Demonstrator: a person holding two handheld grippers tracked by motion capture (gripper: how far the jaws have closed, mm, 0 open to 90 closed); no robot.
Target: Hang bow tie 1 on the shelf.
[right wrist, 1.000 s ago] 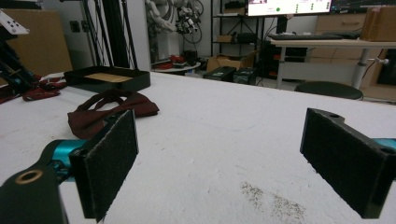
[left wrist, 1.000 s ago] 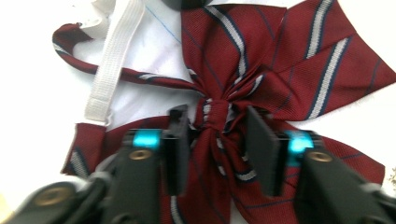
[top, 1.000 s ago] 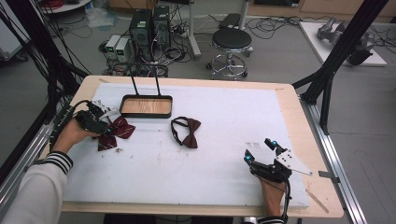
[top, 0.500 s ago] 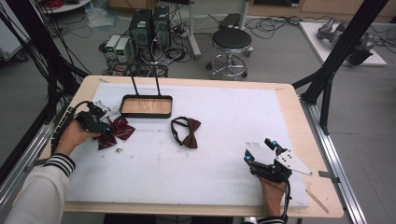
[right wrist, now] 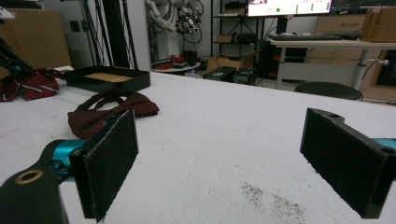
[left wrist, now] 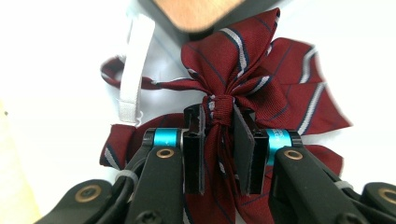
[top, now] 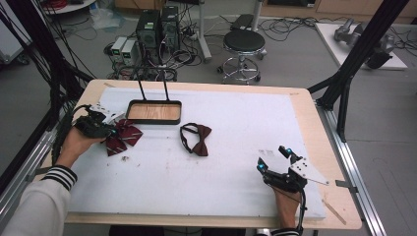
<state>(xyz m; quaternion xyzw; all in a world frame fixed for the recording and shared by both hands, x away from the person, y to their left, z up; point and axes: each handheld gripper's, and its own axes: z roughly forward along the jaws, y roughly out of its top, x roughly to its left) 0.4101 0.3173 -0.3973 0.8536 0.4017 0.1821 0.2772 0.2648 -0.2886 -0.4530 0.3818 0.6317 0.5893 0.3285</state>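
A dark red striped bow tie (top: 125, 137) lies at the left of the white mat, just in front of the tray. My left gripper (top: 113, 131) is at it. In the left gripper view the jaws (left wrist: 219, 116) have just been closing and now pinch the knot of the striped bow tie (left wrist: 254, 70), whose white elastic strap (left wrist: 130, 70) trails off to the left. A plain dark red bow tie (top: 196, 140) lies near the mat's middle. My right gripper (top: 272, 157) rests on the mat near the front right. It stands open (right wrist: 219, 140) with nothing between its pads, facing the plain bow tie (right wrist: 112, 109).
A black tray (top: 153, 121) with a wooden floor and two upright rods stands at the back left of the mat. It appears far off as the tray (right wrist: 107, 79) in the right gripper view. Dark crumbs (right wrist: 271, 200) speckle the mat. A stool and computers stand beyond the table.
The left hand has shifted only slightly at the striped bow tie. The right gripper and the plain bow tie have stayed where they were.
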